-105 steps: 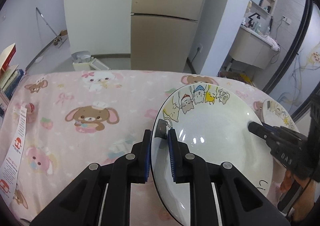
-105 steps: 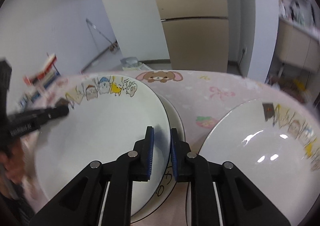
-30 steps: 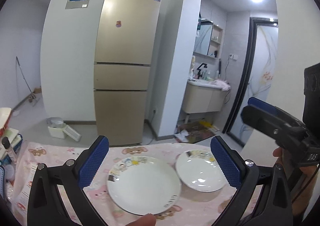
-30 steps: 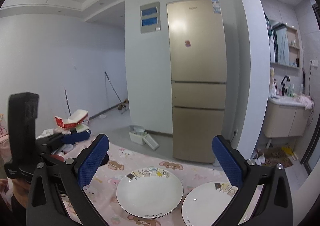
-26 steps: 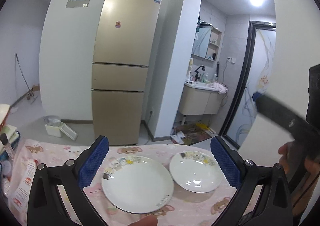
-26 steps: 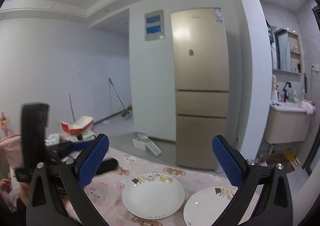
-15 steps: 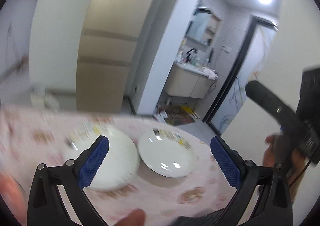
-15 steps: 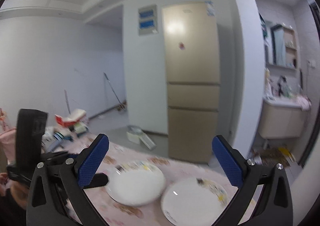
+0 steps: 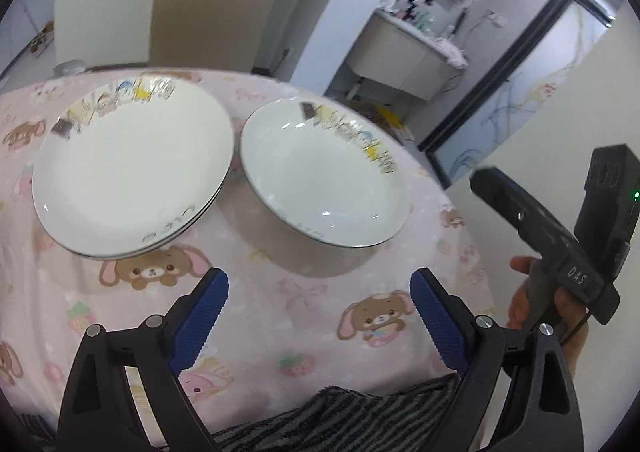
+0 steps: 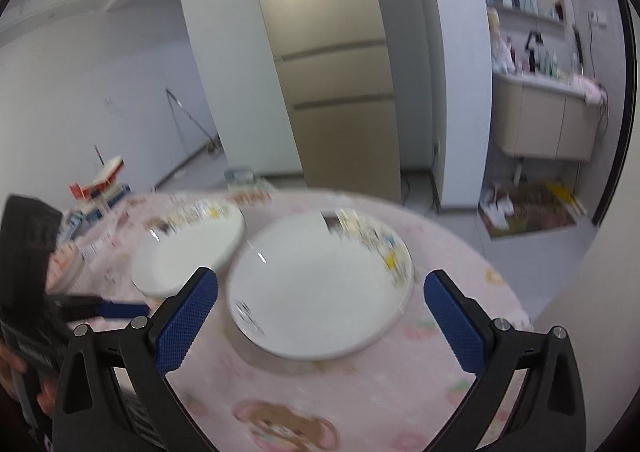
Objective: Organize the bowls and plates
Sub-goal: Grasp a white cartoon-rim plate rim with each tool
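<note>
Two white plates with cartoon rims lie stacked (image 9: 132, 171) on the pink tablecloth (image 9: 260, 292), at the left. A single matching deep plate (image 9: 324, 179) lies just to their right, apart from them. My left gripper (image 9: 316, 316) is open and empty above the near table edge, in front of both. My right gripper (image 10: 320, 312) is open and empty, just in front of the single plate (image 10: 320, 292); the stack (image 10: 188, 252) lies to its left. Each gripper shows at the edge of the other's view.
A beige fridge (image 10: 332, 63) stands behind the table. A washbasin cabinet (image 10: 548, 119) is at the back right. Boxes and books (image 10: 100, 179) sit past the table's left side. A striped dark cloth (image 9: 360, 420) lies at the near edge.
Both grippers, earlier shut on a plate, are now open and empty. In the last second both have tilted down and come closer to the plates.
</note>
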`<state>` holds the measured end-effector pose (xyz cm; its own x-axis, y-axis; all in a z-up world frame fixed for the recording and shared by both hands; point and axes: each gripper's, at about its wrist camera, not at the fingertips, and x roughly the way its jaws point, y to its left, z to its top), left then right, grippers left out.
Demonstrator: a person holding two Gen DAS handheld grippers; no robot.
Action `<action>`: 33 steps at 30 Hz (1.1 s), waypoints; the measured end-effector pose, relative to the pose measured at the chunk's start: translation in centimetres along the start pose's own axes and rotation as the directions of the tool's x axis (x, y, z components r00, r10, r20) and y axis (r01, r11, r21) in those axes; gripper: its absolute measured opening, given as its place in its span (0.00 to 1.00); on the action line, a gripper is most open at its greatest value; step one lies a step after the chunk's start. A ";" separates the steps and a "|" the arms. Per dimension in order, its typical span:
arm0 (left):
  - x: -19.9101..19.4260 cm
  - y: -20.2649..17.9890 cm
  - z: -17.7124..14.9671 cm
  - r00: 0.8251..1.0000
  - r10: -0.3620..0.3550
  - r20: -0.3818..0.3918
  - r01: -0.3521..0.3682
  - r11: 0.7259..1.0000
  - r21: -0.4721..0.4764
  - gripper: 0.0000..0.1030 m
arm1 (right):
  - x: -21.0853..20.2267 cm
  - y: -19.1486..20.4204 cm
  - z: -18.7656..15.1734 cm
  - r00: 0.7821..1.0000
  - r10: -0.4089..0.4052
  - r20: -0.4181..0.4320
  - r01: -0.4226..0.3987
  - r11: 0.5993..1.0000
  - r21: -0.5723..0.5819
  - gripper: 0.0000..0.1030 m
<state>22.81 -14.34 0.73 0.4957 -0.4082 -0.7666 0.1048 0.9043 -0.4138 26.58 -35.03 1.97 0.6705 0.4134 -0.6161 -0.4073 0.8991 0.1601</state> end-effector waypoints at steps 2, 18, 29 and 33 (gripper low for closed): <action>1.4 0.7 -0.7 0.999 0.006 -0.033 -0.008 0.999 -0.053 0.91 | 0.8 -1.3 -0.8 0.999 -0.006 -0.039 0.006 1.000 0.012 0.99; 7.4 4.1 1.5 0.999 -0.009 -0.052 -0.010 0.933 -0.359 0.74 | 8.9 -10.7 -1.0 0.972 0.207 -0.114 -0.150 0.913 0.378 0.36; 9.5 5.2 4.0 1.000 0.027 0.006 -0.022 0.929 -0.370 0.51 | 13.1 -9.5 0.8 0.969 0.150 -0.194 -0.106 0.970 0.221 0.28; 10.0 5.8 4.4 1.000 0.020 0.023 -0.010 0.928 -0.373 0.37 | 13.6 -9.8 0.5 0.964 0.187 -0.187 -0.144 0.964 0.221 0.28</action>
<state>32.15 -12.64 -7.20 0.5170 -0.3872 -0.7634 -0.2293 0.7966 -0.5593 39.98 -38.14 -7.55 0.4540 0.5401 -0.7086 -0.3525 0.8393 0.4139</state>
